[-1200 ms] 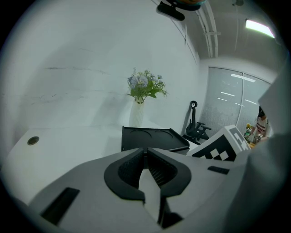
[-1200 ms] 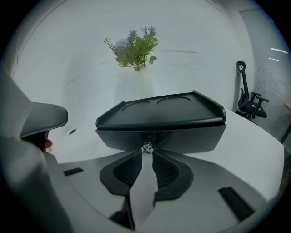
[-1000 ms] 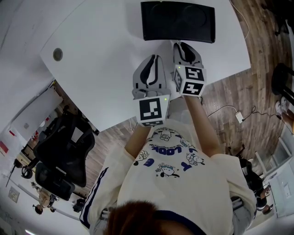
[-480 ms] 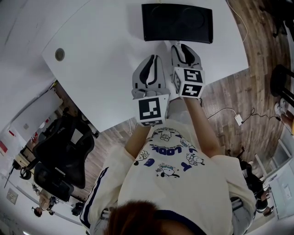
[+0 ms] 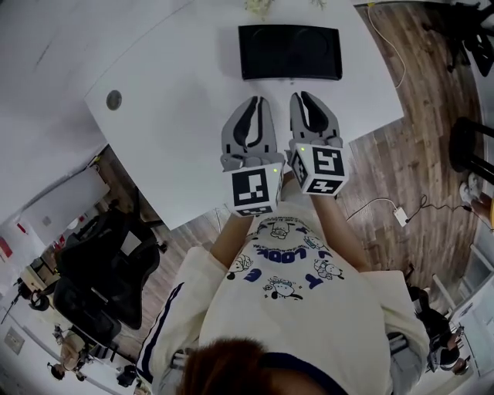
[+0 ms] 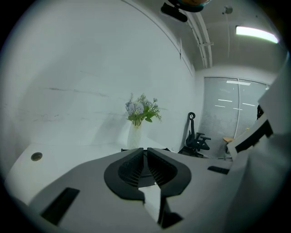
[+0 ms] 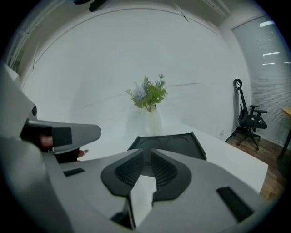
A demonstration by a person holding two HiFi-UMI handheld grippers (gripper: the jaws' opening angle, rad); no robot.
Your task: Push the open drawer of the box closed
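White table (image 5: 170,100), head view: my arms reach forward, left gripper (image 5: 255,102) and right gripper (image 5: 302,97) side by side, short of the black box (image 5: 289,52). My shirt (image 5: 309,308) reads "LOOK". Left gripper view: jaws nearly together, empty. Right gripper view: likewise, box straight ahead.

Seen from the head view, the box (image 5: 289,52) showed only its black top, so its front and the drawer could not be made out. In the right gripper view the right gripper (image 7: 147,151) covered the box's near edge. In the left gripper view the left gripper (image 6: 146,149) hid nearly all of the box. The flowers (image 5: 258,6) were cut off by the head view's top edge. The person's hands lay hidden under the grippers there.
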